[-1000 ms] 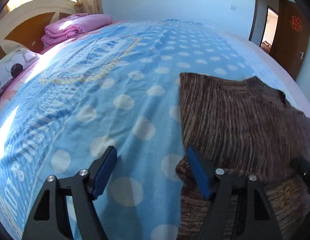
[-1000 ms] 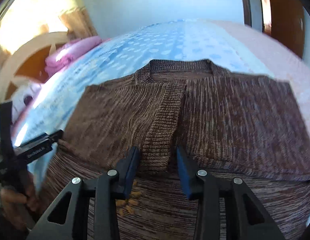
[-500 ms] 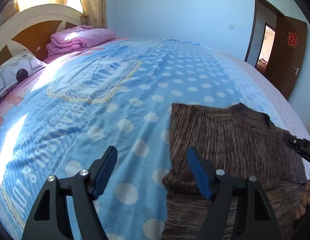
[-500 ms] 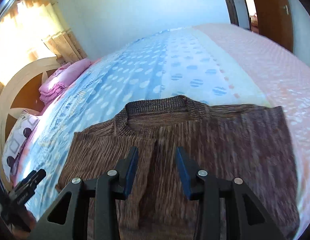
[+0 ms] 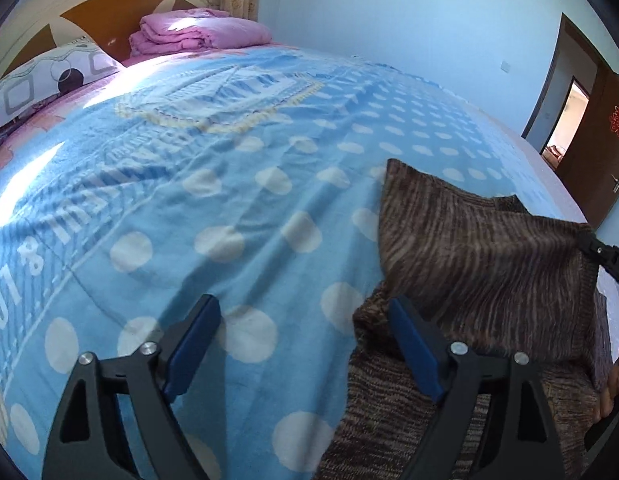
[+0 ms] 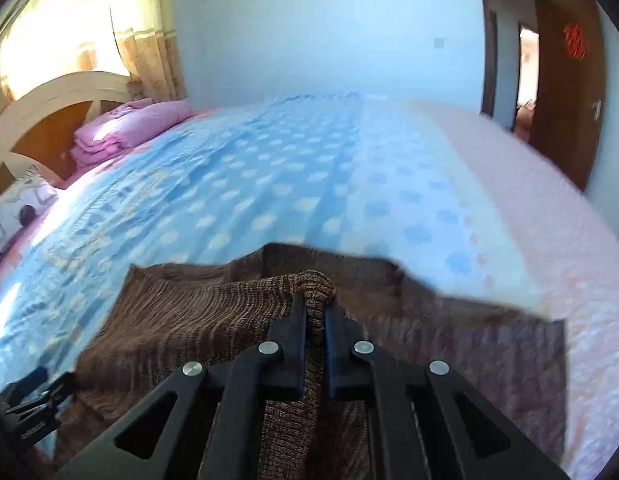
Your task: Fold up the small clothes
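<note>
A brown striped knitted sweater (image 5: 477, 256) lies on the blue dotted bedspread (image 5: 229, 216), partly folded over itself. In the right wrist view my right gripper (image 6: 315, 312) is shut on a bunched ribbed edge of the sweater (image 6: 313, 284) and holds it raised above the rest. My left gripper (image 5: 305, 344) hangs over the bedspread at the sweater's left edge, jaws opening wide, nothing between them; its right finger (image 5: 413, 348) sits just over the sweater's edge. The right gripper's tip (image 5: 605, 258) shows at the right of the left wrist view.
A folded pink quilt (image 5: 197, 32) and a patterned pillow (image 5: 49, 76) lie by the wooden headboard (image 5: 93, 4). A brown door (image 5: 605, 128) stands open at the right. The bed's pink side (image 6: 549, 216) runs along the right. A hand (image 5: 617, 376) shows at the right edge.
My right gripper closed on the sweater's ribbed edge and lifted it, drawing it back. My left gripper's jaws spread wider and the hand shifted a little beside the sweater.
</note>
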`<state>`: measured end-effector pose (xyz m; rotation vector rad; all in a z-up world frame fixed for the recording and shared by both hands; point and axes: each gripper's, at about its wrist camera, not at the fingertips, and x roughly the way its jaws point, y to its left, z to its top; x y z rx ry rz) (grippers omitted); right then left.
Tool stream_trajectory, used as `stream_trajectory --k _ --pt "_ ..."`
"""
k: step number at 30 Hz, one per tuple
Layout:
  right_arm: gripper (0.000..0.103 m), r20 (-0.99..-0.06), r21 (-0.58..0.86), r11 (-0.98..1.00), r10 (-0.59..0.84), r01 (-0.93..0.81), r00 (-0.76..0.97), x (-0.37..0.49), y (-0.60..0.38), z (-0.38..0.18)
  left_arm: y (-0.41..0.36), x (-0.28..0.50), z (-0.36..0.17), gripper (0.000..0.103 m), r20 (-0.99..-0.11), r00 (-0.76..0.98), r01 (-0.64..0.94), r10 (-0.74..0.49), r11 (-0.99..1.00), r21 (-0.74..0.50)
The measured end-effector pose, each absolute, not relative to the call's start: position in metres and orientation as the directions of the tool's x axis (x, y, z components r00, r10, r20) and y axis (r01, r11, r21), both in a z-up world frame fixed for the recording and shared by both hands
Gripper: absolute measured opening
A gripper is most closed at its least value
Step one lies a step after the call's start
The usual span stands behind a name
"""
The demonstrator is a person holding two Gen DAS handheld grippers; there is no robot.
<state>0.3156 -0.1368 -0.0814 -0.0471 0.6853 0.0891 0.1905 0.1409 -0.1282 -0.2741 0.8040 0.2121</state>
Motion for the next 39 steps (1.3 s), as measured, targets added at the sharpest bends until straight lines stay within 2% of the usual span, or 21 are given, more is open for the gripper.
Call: stream_trajectory --k 4,5,9,11,15,18,20,21,23,26,28,31,33,36,38,39 --pt "0.009 -0.736 -0.021 0.993 0.065 -0.118 0.674 0.337 -0.135 -0.121 0.127 0.194 -0.131 0.093 -0.746 0.650 -0.291 0.147 0.955 -0.065" --pt "0.011 -0.729 -0.010 0.993 0.071 -0.114 0.681 0.334 -0.136 -0.118 0.127 0.196 -0.131 0.094 -0.748 0.645 -0.294 0.154 0.954 -0.057" --pt "0.034 -0.635 0.138 0.990 0.104 -0.020 0.765 0.307 -0.166 -0.083 0.131 0.197 -0.133 0.097 -0.754 0.638 -0.307 0.159 0.950 -0.060" --pt "0.034 -0.615 0.198 0.980 0.138 -0.018 0.776 0.286 -0.174 -0.075 0.131 0.200 -0.133 0.100 -0.758 0.629 -0.318 0.173 0.947 -0.048" --pt "0.034 -0.687 0.265 0.961 0.243 -0.075 0.685 0.255 -0.169 -0.090 0.133 0.202 -0.134 0.103 -0.766 0.623 -0.322 0.160 0.944 -0.065" --pt "0.038 -0.727 0.285 0.957 0.251 -0.051 0.639 0.247 -0.161 -0.112 0.136 0.201 -0.134 0.103 -0.764 0.630 -0.315 0.139 0.945 -0.088" --pt "0.038 -0.729 0.265 0.963 0.234 -0.050 0.644 0.245 -0.153 -0.124 0.140 0.199 -0.133 0.103 -0.755 0.646 -0.305 0.111 0.944 -0.123" --pt "0.034 -0.727 0.227 0.971 0.222 -0.077 0.649 0.244 -0.144 -0.123 0.142 0.197 -0.132 0.103 -0.751 0.654 -0.300 0.093 0.943 -0.145" --pt "0.010 -0.742 0.200 0.972 0.234 -0.125 0.628 0.243 -0.135 -0.121 0.148 0.192 -0.129 0.103 -0.739 0.672 -0.280 0.045 0.940 -0.198" --pt "0.009 -0.746 0.212 0.964 0.264 -0.158 0.612 0.239 -0.137 -0.111 0.160 0.188 -0.116 0.103 -0.720 0.693 -0.263 -0.028 0.920 -0.290" --pt "0.009 -0.754 0.221 0.959 0.282 -0.176 0.593 0.233 -0.141 -0.106 0.164 0.192 -0.103 0.103 -0.702 0.712 -0.262 -0.022 0.919 -0.295" --pt "0.010 -0.799 0.181 0.971 0.238 -0.157 0.553 0.228 -0.150 -0.119 0.158 0.209 -0.085 0.103 -0.708 0.706 -0.253 0.022 0.941 -0.223" --pt "0.011 -0.785 0.169 0.972 0.232 -0.161 0.575 0.225 -0.154 -0.124 0.146 0.225 -0.086 0.103 -0.728 0.685 -0.222 0.031 0.961 -0.167" --pt "0.022 -0.793 0.189 0.970 0.243 -0.153 0.558 0.224 -0.157 -0.120 0.129 0.240 -0.106 0.100 -0.748 0.653 -0.232 0.123 0.972 -0.043" --pt "0.022 -0.784 0.175 0.973 0.229 -0.148 0.577 0.225 -0.164 -0.110 0.126 0.248 -0.129 0.094 -0.782 0.580 -0.271 0.227 0.959 0.078" --pt "0.022 -0.758 0.152 0.979 0.204 -0.135 0.620 0.225 -0.169 -0.100 0.132 0.247 -0.133 0.094 -0.792 0.571 -0.284 0.214 0.957 0.054"
